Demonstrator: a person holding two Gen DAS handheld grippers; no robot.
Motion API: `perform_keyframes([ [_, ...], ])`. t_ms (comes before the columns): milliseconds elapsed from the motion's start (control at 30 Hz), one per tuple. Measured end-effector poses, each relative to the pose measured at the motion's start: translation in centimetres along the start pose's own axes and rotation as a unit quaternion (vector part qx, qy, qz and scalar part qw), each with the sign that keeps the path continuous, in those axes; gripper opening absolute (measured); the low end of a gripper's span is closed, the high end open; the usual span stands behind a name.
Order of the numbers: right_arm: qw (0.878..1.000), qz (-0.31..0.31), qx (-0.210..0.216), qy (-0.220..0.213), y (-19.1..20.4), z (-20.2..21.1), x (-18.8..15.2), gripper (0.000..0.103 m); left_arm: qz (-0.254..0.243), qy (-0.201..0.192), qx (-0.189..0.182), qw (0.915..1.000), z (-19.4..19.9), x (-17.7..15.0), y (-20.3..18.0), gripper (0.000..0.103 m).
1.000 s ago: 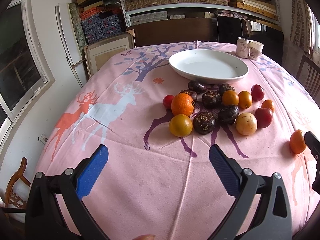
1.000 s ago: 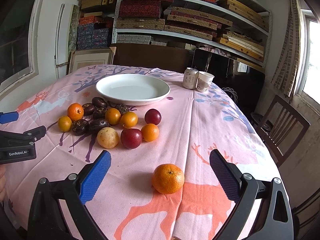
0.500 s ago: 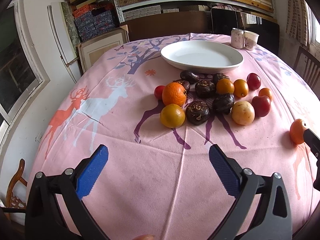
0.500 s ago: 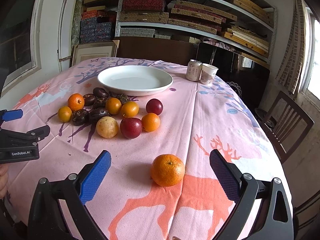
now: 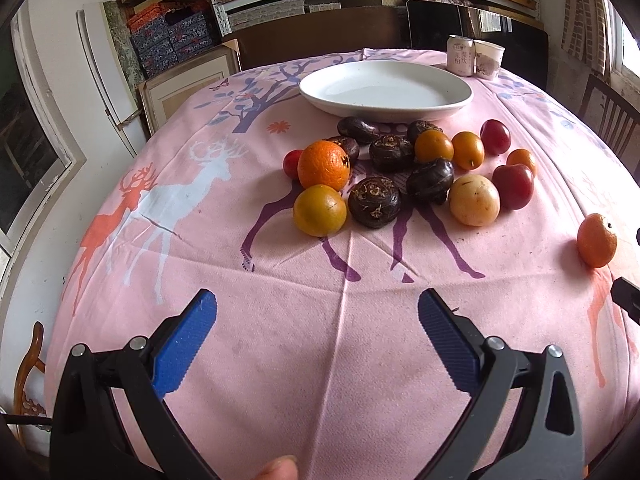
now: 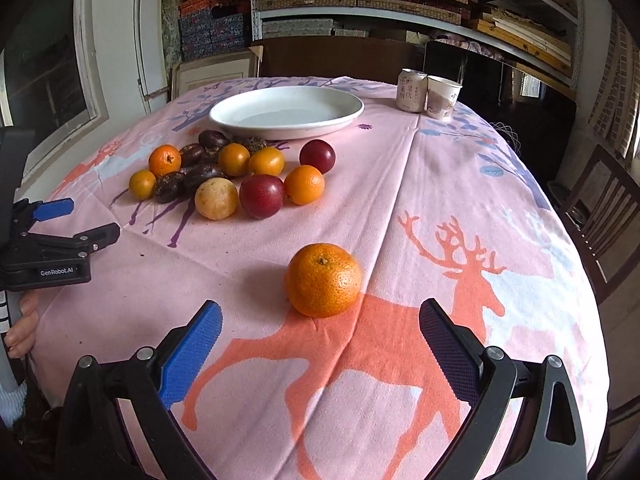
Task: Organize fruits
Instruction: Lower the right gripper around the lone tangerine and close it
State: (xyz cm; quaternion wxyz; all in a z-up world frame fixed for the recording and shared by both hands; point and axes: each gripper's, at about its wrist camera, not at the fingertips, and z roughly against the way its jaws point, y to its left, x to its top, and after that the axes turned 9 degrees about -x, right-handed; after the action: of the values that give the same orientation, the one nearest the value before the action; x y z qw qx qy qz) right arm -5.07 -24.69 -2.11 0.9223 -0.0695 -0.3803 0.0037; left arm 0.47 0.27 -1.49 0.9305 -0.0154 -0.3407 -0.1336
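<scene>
In the lower part of the frame the right gripper (image 6: 318,340) hangs over the tabletop (image 6: 400,184) with its blue-padded fingers (image 6: 190,354) spread wide and nothing between them. A lone orange (image 6: 323,285) sits just beyond them at the centre, on the orange deer print of the pink cloth. In the upper left, a cluster of fruit (image 6: 228,178) lies just in front of an empty white plate (image 6: 286,112). A can (image 6: 412,90) and a paper cup (image 6: 442,97) stand side by side at upper right. The left gripper (image 6: 60,226) enters at the left edge.
</scene>
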Motion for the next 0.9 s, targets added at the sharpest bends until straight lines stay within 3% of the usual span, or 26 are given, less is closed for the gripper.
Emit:
perform_keyframes([
  [233,1.000,0.010,0.012,0.013,-0.4,-1.0,0.6,0.098,0.005,0.019,-0.014,0.9997,-1.1,-0.1,0.3,0.099],
  [367,0.998,-0.013,0.039,0.039,-1.0,-2.8,1.1,0.073,0.003,0.040,-0.024,0.9989,-2.2,-0.3,0.3,0.099],
  [667,0.996,-0.032,0.060,0.058,-0.9,-5.0,1.9,0.050,0.043,0.066,-0.082,0.9935,-3.6,-0.2,2.1,0.099],
  [900,0.997,-0.008,0.054,0.060,0.1,-5.3,2.2,0.049,-0.010,0.060,-0.112,0.9918,-3.5,-0.6,2.3,0.099],
])
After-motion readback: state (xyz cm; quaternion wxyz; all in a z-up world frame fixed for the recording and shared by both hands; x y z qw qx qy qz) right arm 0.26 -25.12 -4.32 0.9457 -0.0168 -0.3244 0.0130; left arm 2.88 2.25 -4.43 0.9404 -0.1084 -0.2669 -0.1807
